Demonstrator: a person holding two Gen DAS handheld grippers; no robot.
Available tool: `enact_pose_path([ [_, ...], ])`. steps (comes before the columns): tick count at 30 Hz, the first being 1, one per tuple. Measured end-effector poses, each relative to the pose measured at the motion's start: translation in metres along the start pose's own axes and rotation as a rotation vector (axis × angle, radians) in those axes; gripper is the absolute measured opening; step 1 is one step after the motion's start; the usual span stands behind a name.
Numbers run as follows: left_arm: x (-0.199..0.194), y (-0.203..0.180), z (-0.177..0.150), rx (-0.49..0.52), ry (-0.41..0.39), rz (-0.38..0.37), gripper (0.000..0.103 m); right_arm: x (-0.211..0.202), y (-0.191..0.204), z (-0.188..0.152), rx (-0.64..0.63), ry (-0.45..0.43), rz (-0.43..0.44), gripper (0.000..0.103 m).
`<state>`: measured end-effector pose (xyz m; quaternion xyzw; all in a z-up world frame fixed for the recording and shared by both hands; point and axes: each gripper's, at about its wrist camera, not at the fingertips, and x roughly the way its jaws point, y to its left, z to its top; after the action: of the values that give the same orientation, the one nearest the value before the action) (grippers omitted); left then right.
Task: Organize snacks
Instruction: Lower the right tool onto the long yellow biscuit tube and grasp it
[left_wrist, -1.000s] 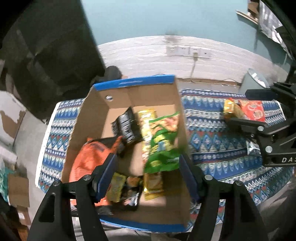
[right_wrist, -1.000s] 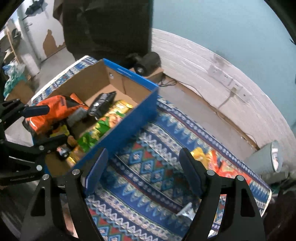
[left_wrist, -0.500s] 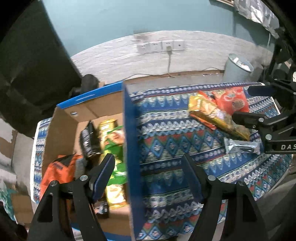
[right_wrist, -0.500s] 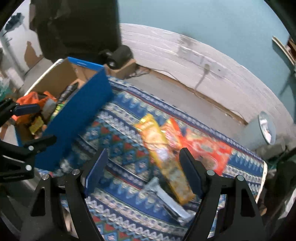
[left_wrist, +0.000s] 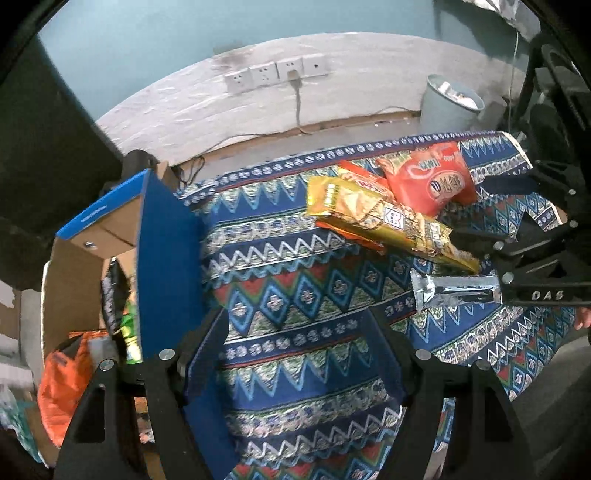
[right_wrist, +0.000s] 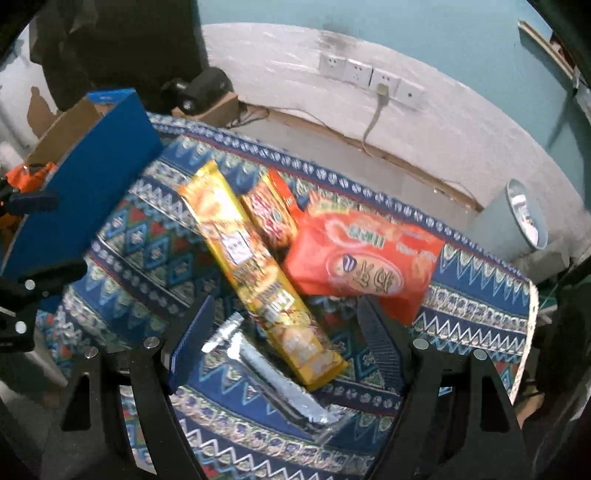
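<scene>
While empty, left gripper (left_wrist: 295, 354) gapes, right gripper (right_wrist: 284, 332) likewise

1. The blue wall of the cardboard box (left_wrist: 166, 266) hides most of the snacks inside it from you.
2. The right tool (left_wrist: 491, 210) covers one end of your silver packet (left_wrist: 454, 293).
3. Print on the red bag (right_wrist: 364, 266) is too blurred to read.
4. The picture's edge cuts off your orange bag (left_wrist: 61, 384).

teal wall (left_wrist: 184, 37) over white base with sockets (left_wrist: 277, 75); grey bin (left_wrist: 448, 107) on the floor.
</scene>
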<state>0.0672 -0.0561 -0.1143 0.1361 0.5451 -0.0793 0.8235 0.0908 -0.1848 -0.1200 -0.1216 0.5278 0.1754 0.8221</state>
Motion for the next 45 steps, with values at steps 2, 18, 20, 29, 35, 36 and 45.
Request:
enact_pose_path([
  [2, 0.01, -0.005, 0.004, 0.008, 0.011, 0.001, 0.076, 0.01, -0.001, -0.004, -0.018, 0.009, 0.0, 0.08],
  [18, 0.053, -0.01, 0.008, 0.009, 0.067, -0.015, 0.076, 0.06, 0.01, -0.006, -0.136, 0.063, -0.018, 0.079],
  [20, 0.054, -0.008, 0.008, 0.004, 0.071, -0.02, 0.076, 0.065, 0.011, -0.007, -0.142, 0.074, -0.017, 0.079],
  [29, 0.054, -0.008, 0.004, 0.016, 0.08, -0.019, 0.076, 0.073, 0.002, -0.018, -0.13, 0.149, 0.013, 0.042],
  [35, 0.047, -0.018, 0.003, 0.042, 0.075, -0.022, 0.076, 0.066, -0.007, -0.039, -0.106, 0.199, -0.008, 0.04],
  [36, 0.046, -0.021, 0.002, 0.048, 0.073, -0.022, 0.076, 0.064, -0.009, -0.043, -0.091, 0.205, -0.004, 0.04],
  [45, 0.04, -0.037, -0.006, 0.111, 0.076, -0.002, 0.077, 0.048, -0.019, -0.086, 0.078, 0.271, 0.045, 0.039],
])
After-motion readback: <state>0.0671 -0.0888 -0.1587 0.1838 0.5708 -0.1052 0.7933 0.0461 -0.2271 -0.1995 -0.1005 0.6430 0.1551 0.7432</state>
